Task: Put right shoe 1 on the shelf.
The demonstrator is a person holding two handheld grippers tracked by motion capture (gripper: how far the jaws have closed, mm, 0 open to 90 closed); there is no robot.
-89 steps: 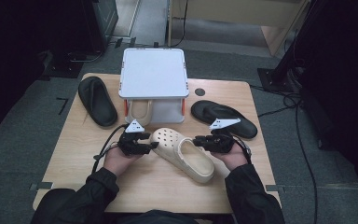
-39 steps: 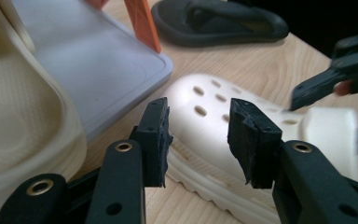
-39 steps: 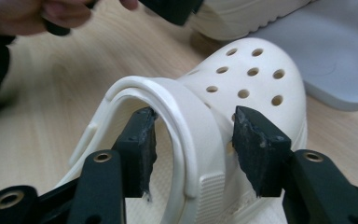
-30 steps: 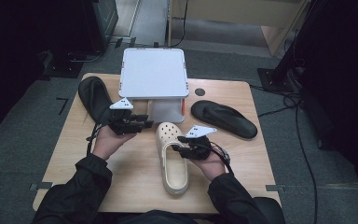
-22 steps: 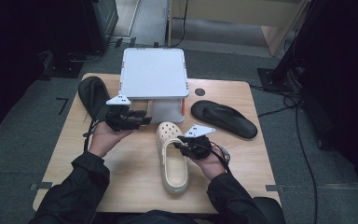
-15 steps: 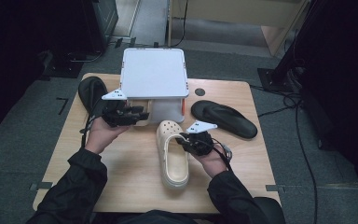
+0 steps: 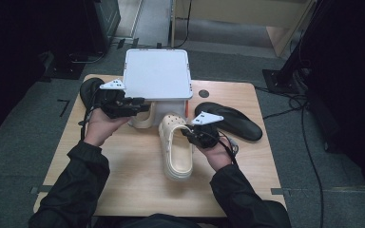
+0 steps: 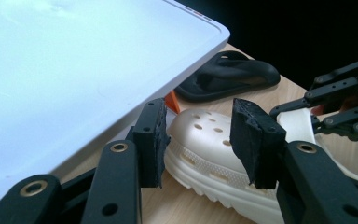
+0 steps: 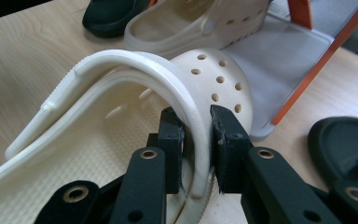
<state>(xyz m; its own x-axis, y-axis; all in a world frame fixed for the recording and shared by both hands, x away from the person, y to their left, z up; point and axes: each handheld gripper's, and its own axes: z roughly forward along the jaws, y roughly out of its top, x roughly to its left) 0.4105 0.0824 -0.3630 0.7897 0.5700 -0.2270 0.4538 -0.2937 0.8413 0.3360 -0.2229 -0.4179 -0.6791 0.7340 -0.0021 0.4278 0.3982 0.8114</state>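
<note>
Two grippers are at work over the wooden table [image 7: 123,166]. The right gripper [image 7: 193,135] has just been closing its jaws, and the right gripper view shows them clamped on the side wall of the cream clog [image 7: 176,149], one pad inside the shoe, one outside, right by the perforated toe. That clog lies near the middle of the table, toe toward the white rack [image 7: 158,73], heel toward the person. The left gripper [image 7: 140,105] hovers with its jaws apart and nothing between them, up by the rack's front left corner; in its own view the clog's toe sits beyond the pads. A second cream clog [image 9: 191,21] is tucked on the rack's lower shelf. One black sandal [image 7: 230,121] lies to the right, another black shoe [image 7: 89,90] at the far left, partly behind the left hand.
</note>
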